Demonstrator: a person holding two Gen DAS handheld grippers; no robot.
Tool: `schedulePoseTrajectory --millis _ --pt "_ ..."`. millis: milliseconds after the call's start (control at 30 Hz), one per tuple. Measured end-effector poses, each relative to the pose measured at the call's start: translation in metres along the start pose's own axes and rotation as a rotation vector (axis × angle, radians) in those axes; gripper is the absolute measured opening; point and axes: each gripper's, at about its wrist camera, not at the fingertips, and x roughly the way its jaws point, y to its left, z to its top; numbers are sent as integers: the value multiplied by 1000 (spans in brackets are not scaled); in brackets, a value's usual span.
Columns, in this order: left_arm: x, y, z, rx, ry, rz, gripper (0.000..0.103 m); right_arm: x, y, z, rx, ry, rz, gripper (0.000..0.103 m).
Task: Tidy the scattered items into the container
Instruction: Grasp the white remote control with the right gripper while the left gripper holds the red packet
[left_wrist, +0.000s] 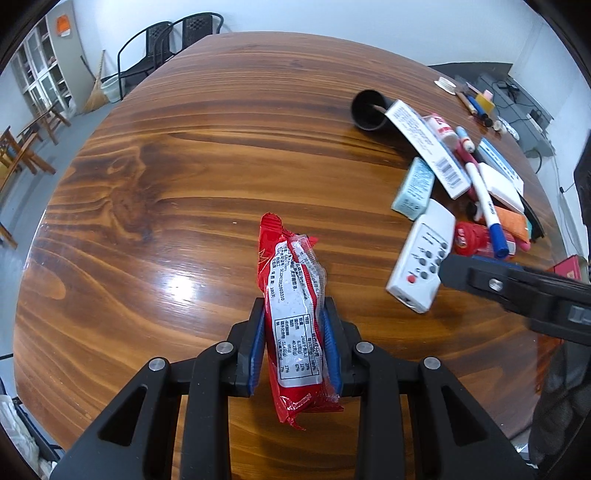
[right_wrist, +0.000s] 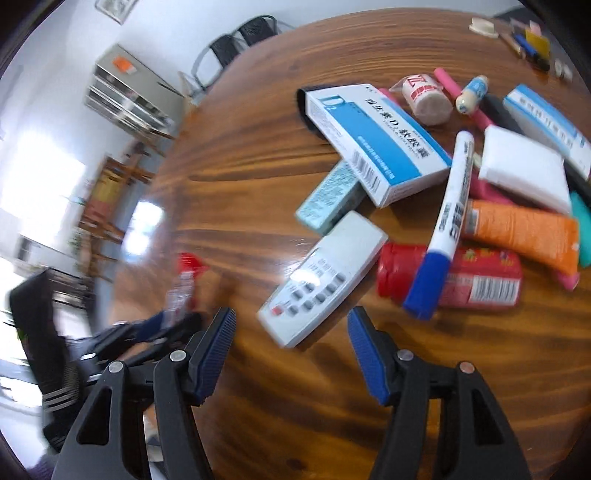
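So the left tool (left_wrist: 294, 345) is clamped on a red snack packet (left_wrist: 293, 314), pads pinching it across the middle with both crimped ends sticking out free. It's held up off the desk (left_wrist: 184, 166). That wrapper looks light, crinkly and slick, so I'd guess it flops and could slide if the squeeze eases; mid-body where the contents bulk it out seems the right spot, not the flat seams.

The right tool (right_wrist: 291, 350) has its jaws spread apart with nothing between them, hanging just above the near end of the white remote (right_wrist: 325, 273). Remote should be stiff and smooth, best taken across its narrow width.

Rest of the clutter sits at about 2 o'clock in the left view: blue-and-white box (left_wrist: 424, 144), teal box (left_wrist: 413, 190), marker (left_wrist: 487, 210), red bottle (left_wrist: 474, 238). A black cup (left_wrist: 367, 110) lies on its side behind the pile, maybe the container, can't say for sure.
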Motion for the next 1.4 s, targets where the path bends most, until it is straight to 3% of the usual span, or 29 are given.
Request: schedulePoseTrajectory --millis 233,533,733,900,1100,1233,1400 --pt "1 16 3 -4 1 9 31 23 17 17 -26 -8 -187 68" --pt "6 19 7 14 17 6 31 36 22 17 -125 -35 -318 67" --pt "4 9 13 43 7 -8 31 25 14 -6 -201 -55 -373 50" --pt "0 -3 11 71 -3 -15 31 6 -5 -27 -201 -52 -336 43" --pt "-13 -25 2 91 -14 -3 31 -26 -29 -48 -132 -26 -180 43" --pt "-24 -45 -5 105 -21 -2 31 -60 -46 -62 -137 -57 -144 43" --pt "-33 -77 -13 134 -27 -10 31 -72 -48 -63 -123 -109 -126 43"
